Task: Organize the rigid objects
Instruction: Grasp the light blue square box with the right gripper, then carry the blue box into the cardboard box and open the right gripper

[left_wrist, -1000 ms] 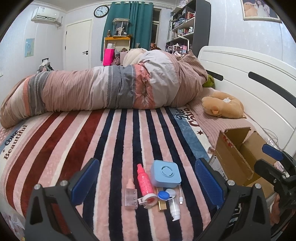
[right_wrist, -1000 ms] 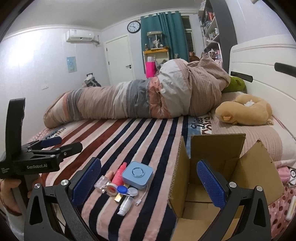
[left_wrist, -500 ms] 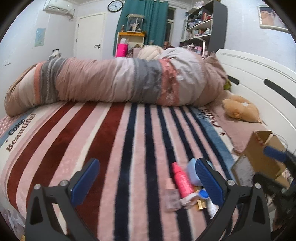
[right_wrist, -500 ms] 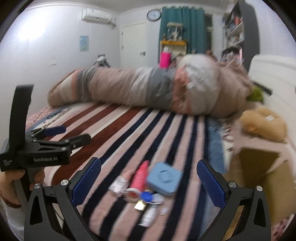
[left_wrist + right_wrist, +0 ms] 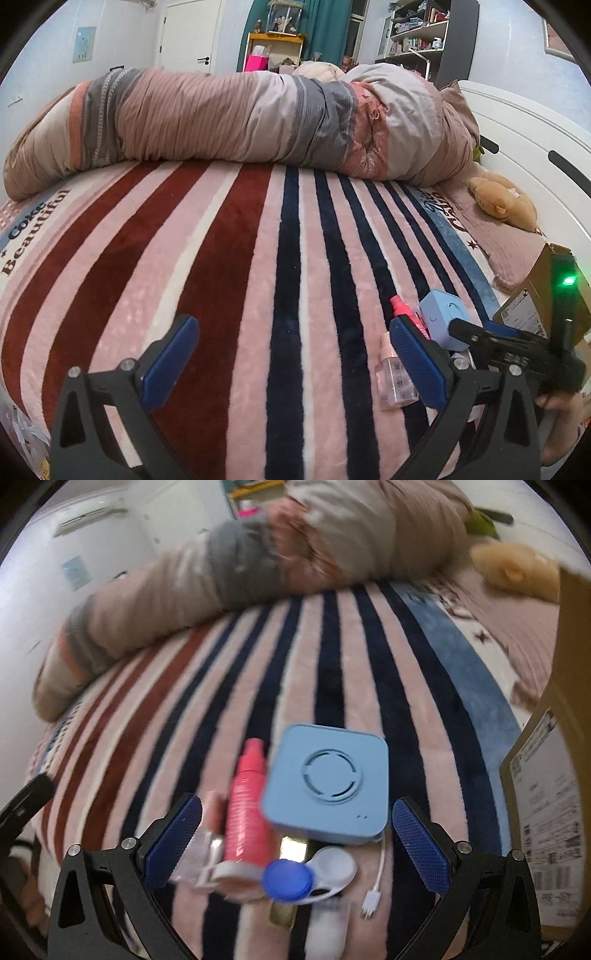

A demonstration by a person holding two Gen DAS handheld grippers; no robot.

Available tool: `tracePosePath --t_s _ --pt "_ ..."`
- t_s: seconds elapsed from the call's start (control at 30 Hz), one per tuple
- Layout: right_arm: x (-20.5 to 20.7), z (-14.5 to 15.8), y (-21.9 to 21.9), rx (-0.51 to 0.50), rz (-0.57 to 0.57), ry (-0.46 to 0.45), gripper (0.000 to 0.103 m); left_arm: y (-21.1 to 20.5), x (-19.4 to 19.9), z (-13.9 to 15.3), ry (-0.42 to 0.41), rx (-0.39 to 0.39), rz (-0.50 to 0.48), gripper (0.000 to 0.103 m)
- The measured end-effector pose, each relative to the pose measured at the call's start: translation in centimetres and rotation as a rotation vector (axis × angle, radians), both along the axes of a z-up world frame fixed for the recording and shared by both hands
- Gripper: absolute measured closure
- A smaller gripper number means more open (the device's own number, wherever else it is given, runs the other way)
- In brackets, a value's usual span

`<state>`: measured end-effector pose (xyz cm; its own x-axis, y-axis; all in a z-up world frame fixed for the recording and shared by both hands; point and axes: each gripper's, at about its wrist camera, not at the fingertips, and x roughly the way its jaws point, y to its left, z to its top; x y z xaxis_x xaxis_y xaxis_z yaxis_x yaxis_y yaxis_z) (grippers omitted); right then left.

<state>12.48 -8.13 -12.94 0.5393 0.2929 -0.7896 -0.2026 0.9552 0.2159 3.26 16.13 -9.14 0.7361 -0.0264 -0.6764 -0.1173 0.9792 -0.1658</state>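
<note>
Right wrist view: right gripper jaws gape over the clutter; blue box at 12 o'clock unpacked; left gripper jaws empty, apart.

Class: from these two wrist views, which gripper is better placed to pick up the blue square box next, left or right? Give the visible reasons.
Right, probably. The right gripper is open with the blue square box between its fingers. The left gripper is open over bare blanket, the box beyond its right finger.

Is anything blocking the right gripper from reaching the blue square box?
Nothing visible blocks it. The right gripper is open, with the blue square box just ahead between its fingers. The pink bottle lies against the box's left side and may get caught in the grasp.
</note>
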Motion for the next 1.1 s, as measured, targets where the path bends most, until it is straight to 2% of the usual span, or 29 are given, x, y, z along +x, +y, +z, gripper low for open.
tracePosePath --t_s 0.13,0.23,0.3,0.37,0.43,0.57,0.77,0.93,1.1 --pt "2.0 -1.7 -0.3 -0.051 -0.067 0.020 0.000 0.0 0.3 -0.4 0.007 -0.003 -0.004 0.000" --pt "3.5 -2.7 -0.7 -0.033 -0.073 0.050 0.000 -0.1 0.4 -0.6 0.014 0.001 -0.005 0.000" --pt "4.3 -3.2 -0.9 -0.009 -0.066 0.077 0.004 -0.1 0.5 -0.7 0.019 -0.001 -0.003 0.000" --pt "4.8 -3.7 -1.3 0.016 -0.061 0.100 0.017 -0.1 0.5 -0.8 0.021 -0.005 -0.006 0.000" --pt "4.9 -4.0 -1.7 0.016 -0.063 0.099 0.023 -0.3 0.7 -0.8 0.022 -0.008 -0.013 0.000" --pt "4.4 -3.9 -2.0 0.024 -0.029 0.088 0.024 -0.5 1.2 -0.5 0.015 -0.030 -0.053 0.001" --pt "1.8 -1.9 -1.1 0.008 0.075 0.002 0.024 -1.1 2.1 0.9 -0.021 -0.089 -0.162 0.001" --pt "-1.1 0.9 -0.1 0.057 0.201 -0.071 0.024 -2.5 2.8 1.7 -0.018 -0.230 -0.328 0.001" --pt "-4.6 4.8 1.6 0.089 0.347 -0.207 0.024 -5.1 2.9 3.2 -0.012 -0.347 -0.471 0.001"
